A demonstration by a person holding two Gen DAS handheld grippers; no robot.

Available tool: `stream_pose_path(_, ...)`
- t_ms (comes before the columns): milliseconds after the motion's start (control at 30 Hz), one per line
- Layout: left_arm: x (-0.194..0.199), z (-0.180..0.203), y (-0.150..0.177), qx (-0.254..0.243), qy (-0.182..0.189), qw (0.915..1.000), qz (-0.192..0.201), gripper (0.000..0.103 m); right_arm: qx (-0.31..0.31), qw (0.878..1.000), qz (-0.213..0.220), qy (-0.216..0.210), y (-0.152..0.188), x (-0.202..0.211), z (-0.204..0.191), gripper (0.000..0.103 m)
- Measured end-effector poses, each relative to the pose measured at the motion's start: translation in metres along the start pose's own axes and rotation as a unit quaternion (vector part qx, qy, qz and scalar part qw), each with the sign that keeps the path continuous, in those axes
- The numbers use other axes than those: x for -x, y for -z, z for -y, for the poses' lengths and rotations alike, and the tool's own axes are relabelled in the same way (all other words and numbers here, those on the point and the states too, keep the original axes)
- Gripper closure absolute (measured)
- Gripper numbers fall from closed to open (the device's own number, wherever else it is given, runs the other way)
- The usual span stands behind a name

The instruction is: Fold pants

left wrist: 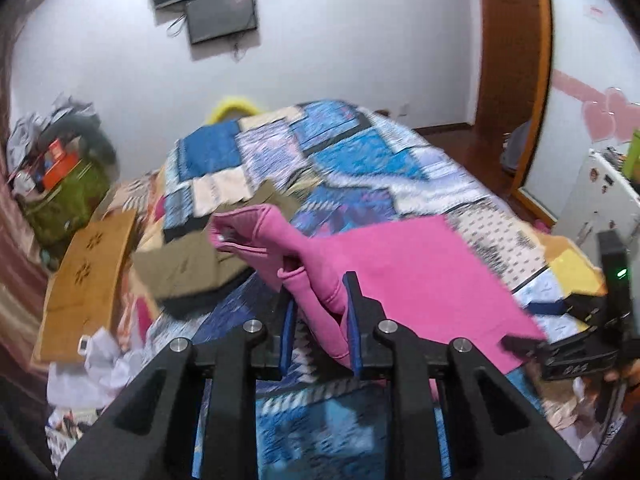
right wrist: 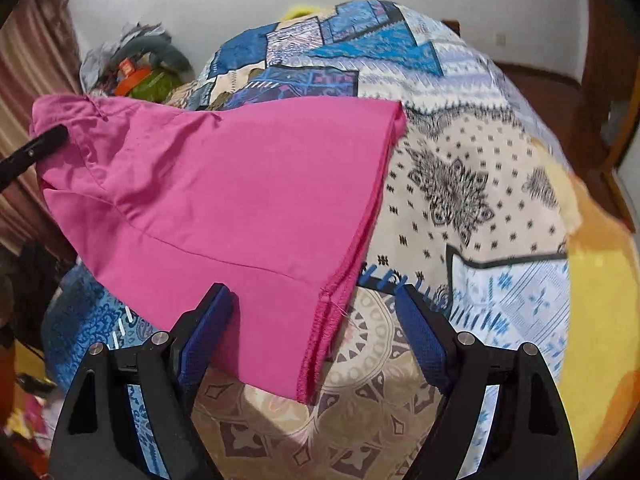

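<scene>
Between right gripper jaws, pink pants hem hangs free.

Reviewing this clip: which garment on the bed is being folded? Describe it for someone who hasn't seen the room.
Find the bed's blue patchwork quilt. Across its near end lie the bright pink pants, one end pinched in the left gripper. The neighbouring olive-brown garment is dull; only the pants are pink.
</scene>
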State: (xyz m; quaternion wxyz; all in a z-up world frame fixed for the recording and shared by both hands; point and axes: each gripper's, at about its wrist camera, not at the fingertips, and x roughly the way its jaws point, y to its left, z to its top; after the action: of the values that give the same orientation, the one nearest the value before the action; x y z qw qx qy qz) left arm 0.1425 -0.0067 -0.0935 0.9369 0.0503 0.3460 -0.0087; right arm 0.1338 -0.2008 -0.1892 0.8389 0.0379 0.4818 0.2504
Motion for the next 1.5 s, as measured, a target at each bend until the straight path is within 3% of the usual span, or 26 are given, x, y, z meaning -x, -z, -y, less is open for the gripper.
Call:
stream_pose_path(200,0.001,0.041,-0.021,-0.03,0.052,0.9981,0.01,0.082,0.0,1.0,0.005,-0.004,0.0,-0.001,-0.002,0.022)
stream_pose_path(400,-0.017,0.066,-0.033,-0.016,0.142,0.9893,-0.031,0.084,-0.002,1.0,0.007,-0.009,0.0,-0.001,0.001,0.022)
stream_pose_path(533,-0.04,0.064,-0.038,0.023,0.219,0.9714,-0.089,0.084,-0.003,1.0,0.008,-0.011,-0.001,-0.002,0.001,0.022)
stream_pose_path(800,-0.063,0.068,-0.031,0.05,0.3,0.9416,-0.144,0.084,-0.002,1.0,0.009,-0.013,-0.003,-0.004,0.003,0.022)
stream_pose_path(933,-0.057,0.072,-0.031,0.027,0.299,0.9444,-0.134,0.083,-0.001,1.0,0.008,-0.011,-0.003,-0.004,0.003,0.022)
stream_pose_path(1000,-0.052,0.072,-0.034,0.017,0.293,0.9478,-0.124,0.071,0.0,1.0,0.01,-0.007,-0.003,-0.003,0.003,0.022)
stream_pose_path(1067,-0.051,0.066,-0.038,0.01,0.273,0.9558,-0.11,0.046,0.002,1.0,0.011,-0.001,-0.004,-0.002,0.002,0.022)
stream_pose_path(1133,-0.055,0.058,-0.043,0.0,0.236,0.9673,-0.094,0.039,0.007,1.0,0.014,0.009,-0.004,0.001,0.001,0.022)
stream_pose_path(1333,-0.104,0.026,-0.056,-0.01,0.137,0.9848,-0.106,0.032,0.015,0.999,0.028,0.028,-0.006,0.013,0.003,0.02)
stream_pose_path(1500,-0.165,0.009,-0.059,-0.002,0.102,0.9825,-0.156,0.032,0.007,0.999,0.03,0.037,-0.006,0.018,0.01,0.02)
